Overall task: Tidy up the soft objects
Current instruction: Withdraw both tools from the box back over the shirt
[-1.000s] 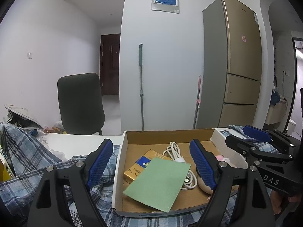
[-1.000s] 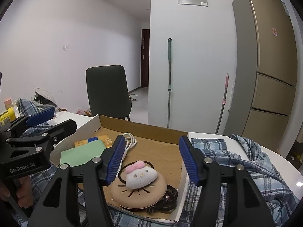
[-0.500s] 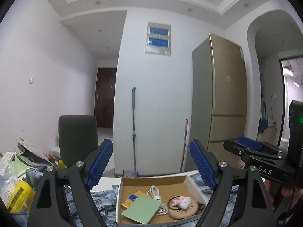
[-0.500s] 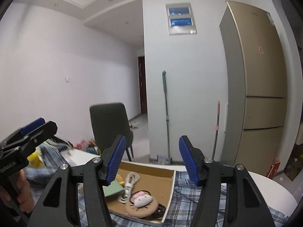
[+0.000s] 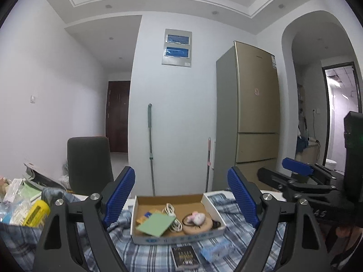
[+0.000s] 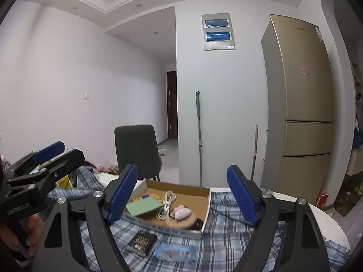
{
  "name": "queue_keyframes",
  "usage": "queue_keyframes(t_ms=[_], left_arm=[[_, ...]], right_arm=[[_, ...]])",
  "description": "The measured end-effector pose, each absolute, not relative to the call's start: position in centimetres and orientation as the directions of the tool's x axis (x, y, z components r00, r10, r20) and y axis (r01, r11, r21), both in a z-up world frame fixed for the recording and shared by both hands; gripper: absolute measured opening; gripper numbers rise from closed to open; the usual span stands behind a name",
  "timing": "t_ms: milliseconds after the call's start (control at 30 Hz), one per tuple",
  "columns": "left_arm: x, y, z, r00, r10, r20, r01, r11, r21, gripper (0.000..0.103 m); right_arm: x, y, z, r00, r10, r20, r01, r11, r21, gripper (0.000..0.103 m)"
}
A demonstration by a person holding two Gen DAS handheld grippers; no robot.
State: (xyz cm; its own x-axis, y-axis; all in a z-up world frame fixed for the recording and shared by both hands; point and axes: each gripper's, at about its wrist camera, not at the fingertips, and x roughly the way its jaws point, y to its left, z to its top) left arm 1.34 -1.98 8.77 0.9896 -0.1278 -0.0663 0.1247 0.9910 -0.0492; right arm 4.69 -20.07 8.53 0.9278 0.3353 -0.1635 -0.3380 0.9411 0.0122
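Both grippers hang in the air above the table, well apart from the objects. The left gripper (image 5: 181, 196) has its blue pads wide apart and nothing is between them. The right gripper (image 6: 182, 196) is the same: jaws wide, holding nothing.

The cardboard box (image 5: 168, 198) lies on the blue checked cloth (image 5: 229, 235), approx. in the middle of both views. Inside it, on the right side, is a round tan cushion (image 5: 197, 225) w/ a small white-and-pink plush toy (image 5: 197, 218) resting on top. Left of them lies a coiled white cable (image 5: 173, 215), then a green card (image 5: 156, 223) that covers part of a yellow-and-blue pack (image 5: 146, 215). A dark hair tie or sth. similar sits at the right edge of the cushion; I cannot tell exactly what it is.

In front of the box, on the cloth, lie a small dark booklet (image 6: 141, 241) and just beside it a light blue packet (image 6: 175, 252). A dark chair (image 6: 137, 150) stands behind the table, and a gold fridge (image 6: 301, 104) is at the right wall
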Motion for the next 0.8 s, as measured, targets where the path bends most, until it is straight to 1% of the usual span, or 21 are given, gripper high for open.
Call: queue_keyframes(t_ms=[67, 100, 133, 233, 367, 600, 667, 800], left_arm=[[0.5, -2.2, 8.0, 0.989, -0.13, -0.074, 0.127, 0.991, -0.045, 0.096], [0.2, -2.2, 7.6, 0.989, -0.125, -0.075, 0.122, 0.991, -0.047, 0.101], [0.1, -2.1, 7.2, 0.99, -0.122, -0.077, 0.118, 0.992, -0.053, 0.103], [0.5, -1.6, 6.1, 0.99, -0.112, -0.088, 0.107, 0.992, -0.066, 0.103], [2.0, -0.7, 4.2, 0.986, -0.091, -0.138, 0.08, 0.993, -0.087, 0.103], [3.6, -0.9, 0.9, 0.978, -0.074, -0.197, 0.067, 0.997, -0.04, 0.103], [3.7, -1.0, 0.5, 0.974, -0.08, -0.211, 0.075, 0.997, -0.034, 0.103], [3.7, -1.1, 0.4, 0.975, -0.077, -0.21, 0.071, 0.997, -0.036, 0.103]], right_arm=[[4.5, -20.0, 7.6, 0.93, 0.323, -0.174, -0.327, 0.945, 0.005, 0.086], [4.4, -20.0, 7.2, 0.93, 0.319, -0.18, -0.324, 0.946, 0.005, 0.087], [4.6, -19.9, 6.7, 0.931, 0.314, -0.188, -0.319, 0.948, 0.006, 0.087], [5.0, -19.9, 5.1, 0.925, 0.312, -0.216, -0.316, 0.949, 0.015, 0.087], [5.7, -19.6, 2.9, 0.912, 0.315, -0.263, -0.325, 0.946, 0.007, 0.087], [6.2, -18.7, 0.3, 0.884, 0.332, -0.329, -0.361, 0.932, -0.031, 0.087], [6.1, -18.6, 0.2, 0.884, 0.333, -0.329, -0.364, 0.931, -0.037, 0.087], [6.2, -18.7, 0.1, 0.885, 0.333, -0.324, -0.363, 0.931, -0.032, 0.089]])
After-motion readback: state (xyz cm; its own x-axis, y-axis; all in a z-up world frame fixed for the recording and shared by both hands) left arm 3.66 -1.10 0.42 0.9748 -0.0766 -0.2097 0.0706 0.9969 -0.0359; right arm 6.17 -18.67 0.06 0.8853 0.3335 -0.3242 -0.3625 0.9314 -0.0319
